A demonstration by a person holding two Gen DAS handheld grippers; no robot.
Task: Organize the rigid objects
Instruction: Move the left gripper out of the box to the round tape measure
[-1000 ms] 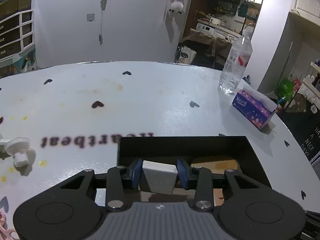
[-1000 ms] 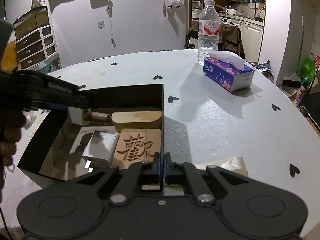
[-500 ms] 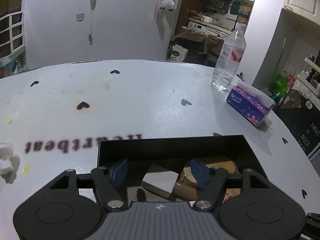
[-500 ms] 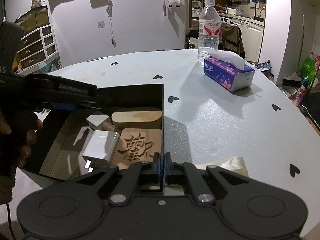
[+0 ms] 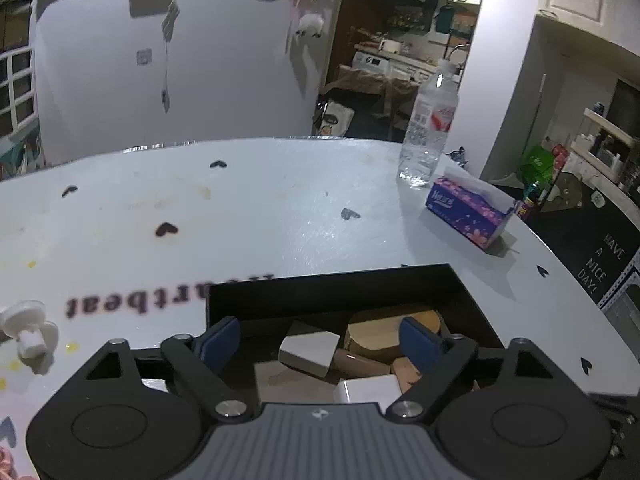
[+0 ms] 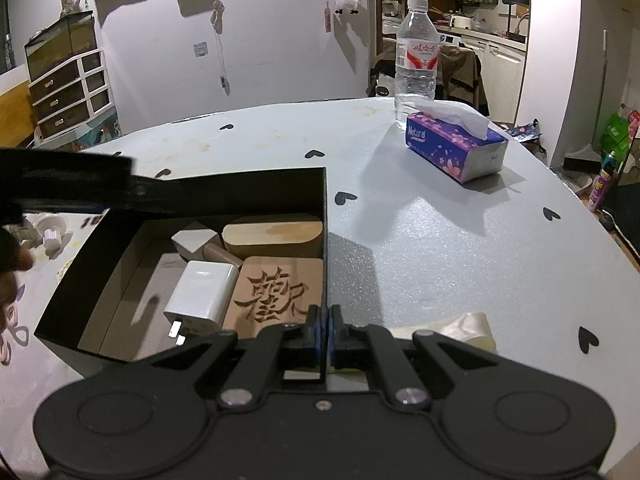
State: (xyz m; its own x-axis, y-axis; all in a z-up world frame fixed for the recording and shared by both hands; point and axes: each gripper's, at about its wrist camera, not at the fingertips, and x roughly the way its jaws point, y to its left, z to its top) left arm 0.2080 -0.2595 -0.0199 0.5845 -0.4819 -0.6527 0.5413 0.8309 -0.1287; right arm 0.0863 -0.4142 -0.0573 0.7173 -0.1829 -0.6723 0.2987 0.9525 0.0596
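A black box (image 6: 324,200) stands on the white table, and its far wall (image 5: 328,284) shows in the left wrist view. Inside lie a carved wooden plaque (image 6: 276,292), a white charger (image 6: 200,296), a rounded wooden block (image 6: 272,234), a brown cylinder (image 6: 222,256) and a small white block (image 5: 308,348), tilted against the cylinder. My left gripper (image 5: 320,344) hovers over the box with its jaws opening and nothing between the pads; the white block (image 6: 194,240) rests below them. My right gripper (image 6: 328,328) is shut on the box's right wall at the near corner.
A water bottle (image 6: 416,56) and a purple tissue box (image 6: 452,148) stand at the far right of the table. A white plastic piece (image 5: 30,328) lies left of the box. A cream ribbon roll (image 6: 468,328) sits by my right gripper. The table edge curves away on the right.
My left gripper let go of the white block, which now lies in the box. Its jaws spread wide and it drew back a little. The right gripper kept still.
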